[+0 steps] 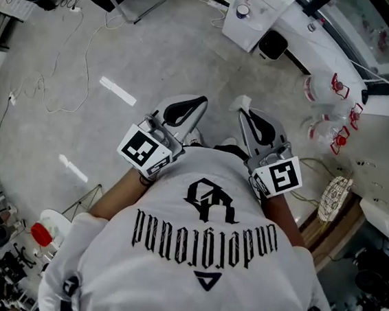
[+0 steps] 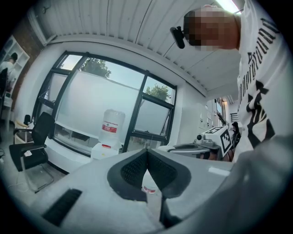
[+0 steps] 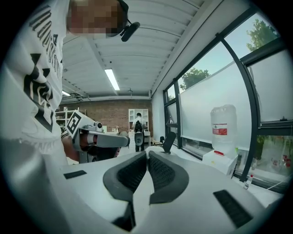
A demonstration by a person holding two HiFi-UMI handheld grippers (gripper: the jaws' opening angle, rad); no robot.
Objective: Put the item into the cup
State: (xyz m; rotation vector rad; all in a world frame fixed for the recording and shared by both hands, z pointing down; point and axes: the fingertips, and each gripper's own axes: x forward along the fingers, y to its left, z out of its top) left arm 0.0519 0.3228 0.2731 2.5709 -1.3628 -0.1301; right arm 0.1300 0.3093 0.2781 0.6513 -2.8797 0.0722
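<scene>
Both hand-held grippers (image 2: 147,153) (image 3: 147,154) apparently closed, empty

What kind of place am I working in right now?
Likely an office or lab workroom: a water jug by tall windows, an office chair and a brick back wall.

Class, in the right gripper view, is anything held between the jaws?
No, the right gripper has its jaws closed together with nothing between them.
</scene>
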